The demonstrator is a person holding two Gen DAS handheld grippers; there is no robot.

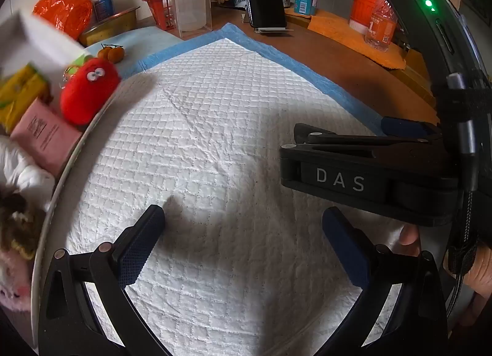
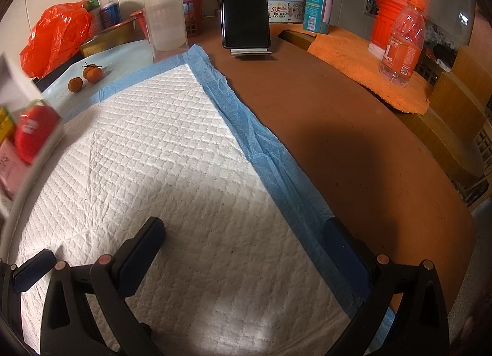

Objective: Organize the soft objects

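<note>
A round tray [image 1: 66, 171] at the left holds soft things: a red plush with googly eyes [image 1: 87, 91], a pink tissue pack [image 1: 46, 137], a yellow pack [image 1: 21, 94], white cloth [image 1: 21, 171] and a furry toy [image 1: 12, 233]. My left gripper [image 1: 243, 233] is open and empty above the white quilted pad [image 1: 215, 140]. My right gripper [image 2: 246, 242] is open and empty over the pad's blue edge [image 2: 246, 128]; its body shows in the left wrist view [image 1: 353, 171]. The red plush [image 2: 33, 131] and tray rim [image 2: 18, 202] show blurred at the left of the right wrist view.
A phone on a stand [image 2: 244, 8], a clear container [image 2: 164, 17], a red bag [image 2: 52, 36], small oranges [image 2: 92, 73], a cookie tin [image 2: 286, 10], an orange cloth [image 2: 363, 63] and a bottle [image 2: 402, 42] stand at the back of the brown table [image 2: 353, 156].
</note>
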